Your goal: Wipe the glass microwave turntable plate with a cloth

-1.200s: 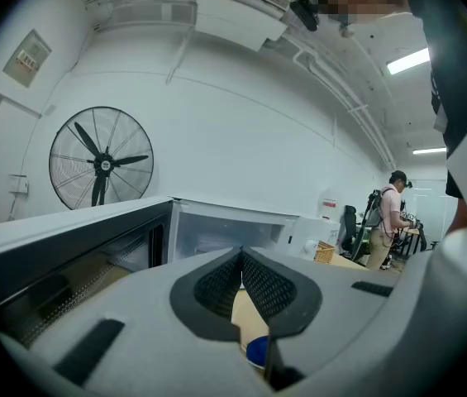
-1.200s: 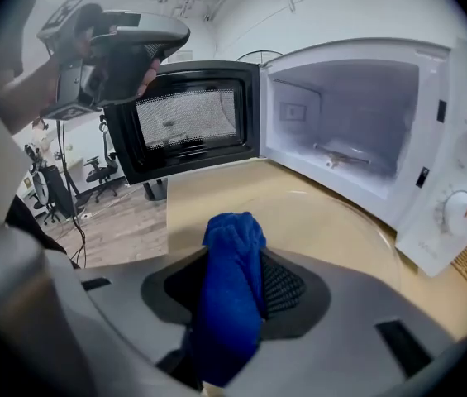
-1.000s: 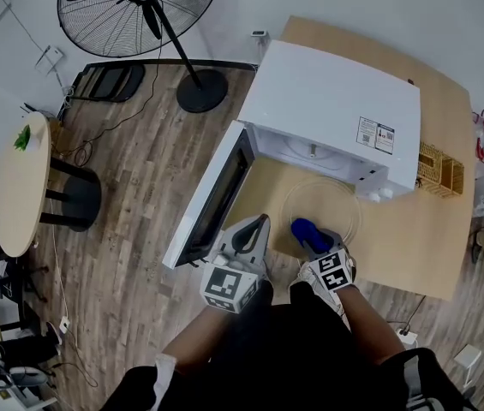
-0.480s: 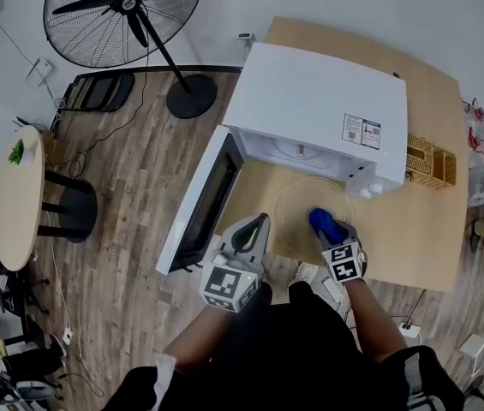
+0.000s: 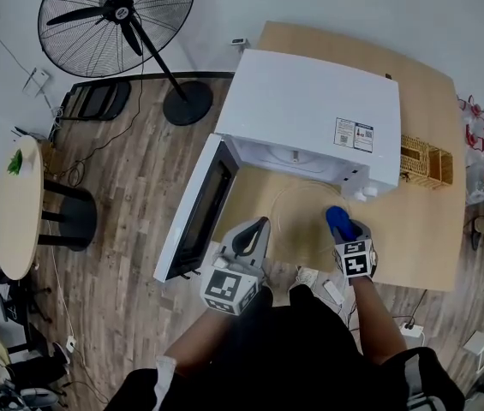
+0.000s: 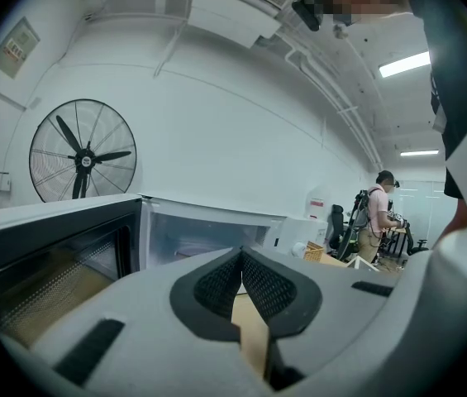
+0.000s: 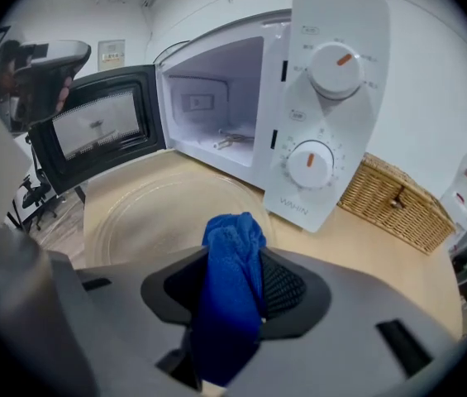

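Note:
The clear glass turntable plate (image 5: pixel 310 215) lies flat on the wooden table in front of the open microwave; the right gripper view shows the plate (image 7: pixel 163 213) just ahead of the jaws. My right gripper (image 5: pixel 343 226) is shut on a blue cloth (image 7: pixel 231 292), which bunches up between its pads and hangs at the plate's right rim. Whether the blue cloth (image 5: pixel 338 222) touches the glass I cannot tell. My left gripper (image 5: pixel 250 234) is held near the table's front left edge, left of the plate, its jaws shut with nothing between them (image 6: pixel 241 284).
The white microwave (image 5: pixel 314 118) stands at the back of the table (image 5: pixel 413 247), its door (image 5: pixel 192 212) swung open to the left over the floor. A wicker basket (image 5: pixel 426 163) sits right of the microwave. A standing fan (image 5: pixel 117 15) and a round side table (image 5: pixel 14 208) are on the floor to the left.
My right gripper has carried the blue cloth from the plate's front to its right rim. The left gripper has stayed in place.

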{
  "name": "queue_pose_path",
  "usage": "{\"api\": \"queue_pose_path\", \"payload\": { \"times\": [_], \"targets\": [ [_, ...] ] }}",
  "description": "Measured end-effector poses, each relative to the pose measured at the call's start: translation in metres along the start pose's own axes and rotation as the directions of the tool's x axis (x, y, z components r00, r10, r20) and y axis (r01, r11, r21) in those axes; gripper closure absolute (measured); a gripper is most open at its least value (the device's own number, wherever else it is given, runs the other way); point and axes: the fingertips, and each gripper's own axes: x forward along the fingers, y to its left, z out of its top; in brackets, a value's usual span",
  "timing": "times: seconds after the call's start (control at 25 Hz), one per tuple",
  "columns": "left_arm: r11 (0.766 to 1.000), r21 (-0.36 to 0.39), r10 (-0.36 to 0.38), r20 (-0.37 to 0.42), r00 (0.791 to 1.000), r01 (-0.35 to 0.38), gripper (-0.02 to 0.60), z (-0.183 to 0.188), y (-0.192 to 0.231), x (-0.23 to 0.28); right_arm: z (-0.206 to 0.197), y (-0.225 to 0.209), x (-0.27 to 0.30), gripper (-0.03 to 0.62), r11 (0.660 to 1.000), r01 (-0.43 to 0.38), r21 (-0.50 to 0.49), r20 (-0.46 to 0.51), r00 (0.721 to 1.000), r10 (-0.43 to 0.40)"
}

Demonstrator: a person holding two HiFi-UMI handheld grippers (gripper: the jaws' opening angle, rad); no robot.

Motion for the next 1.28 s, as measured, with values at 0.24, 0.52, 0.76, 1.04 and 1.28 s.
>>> {"api": "queue_pose_path", "payload": {
  "times": [0.24,0.52,0.76,1.04,1.28],
  "targets": [
    [1.000,0.012,0.005,0.012,1.000,-0.005,0.580,0.008,0.001,0.003,0.056,0.016,-0.032,0.436,0.998,-0.063,0.009,0.185,0.981,0.060],
    [1.000,0.014,0.016,0.023,1.000,-0.017,0.580,0.016,0.004,0.006,0.154,0.024,-0.103,0.436,0.995,-0.097,-0.015,0.449,0.889,0.094],
    [1.000,0.028,-0.001,0.046,0.999,0.000,0.580,0.030,-0.004,0.007,0.220,0.022,-0.162,0.436,0.996,-0.061,-0.060,0.629,0.773,0.085],
    [0.998,0.054,-0.022,0.070,0.997,0.019,0.580,0.043,-0.011,0.009,0.258,0.031,-0.212,0.437,0.991,0.002,-0.131,0.750,0.654,0.098],
    [0.998,0.059,-0.028,0.095,0.995,0.022,0.580,0.054,-0.014,0.008,0.261,0.035,-0.228,0.445,0.991,-0.006,-0.137,0.765,0.635,0.110]
  ]
}}
